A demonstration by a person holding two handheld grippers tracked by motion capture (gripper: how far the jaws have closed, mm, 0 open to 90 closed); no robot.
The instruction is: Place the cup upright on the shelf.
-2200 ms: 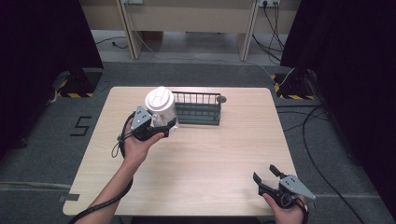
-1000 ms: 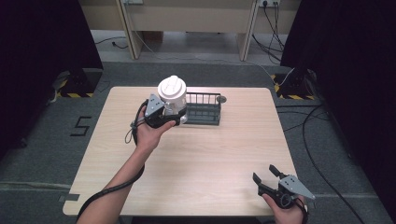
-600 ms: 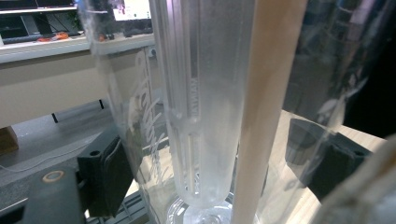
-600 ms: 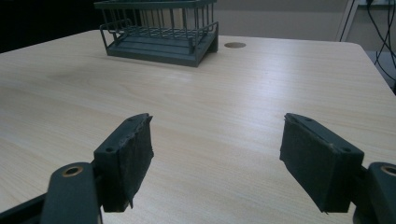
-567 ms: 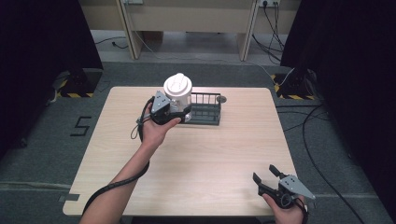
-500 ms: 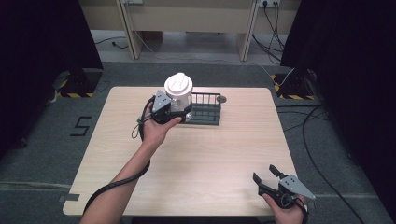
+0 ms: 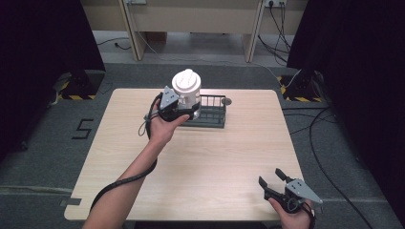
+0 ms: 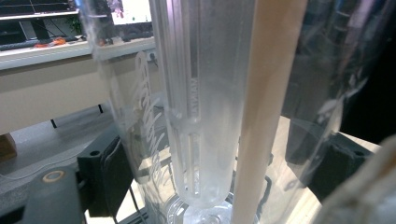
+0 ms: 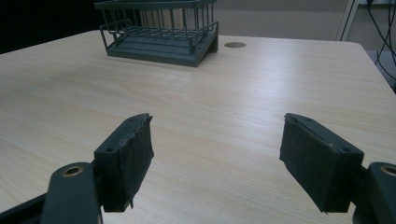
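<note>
Left hand-held gripper (image 7: 184,110) clamped on clear jar (image 7: 187,93), above rack (image 7: 212,110). Right hand-held gripper (image 7: 273,180) spread wide, empty, over table (image 7: 215,157).

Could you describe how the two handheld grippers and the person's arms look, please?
Both grippers are black. The left gripper and the right gripper each carry a grey three-cornered plate on top. A black cable trails along the left forearm. In the right gripper view the jaws bear dark, rough rectangular pads. The forearms are bare, with no sleeves.
</note>
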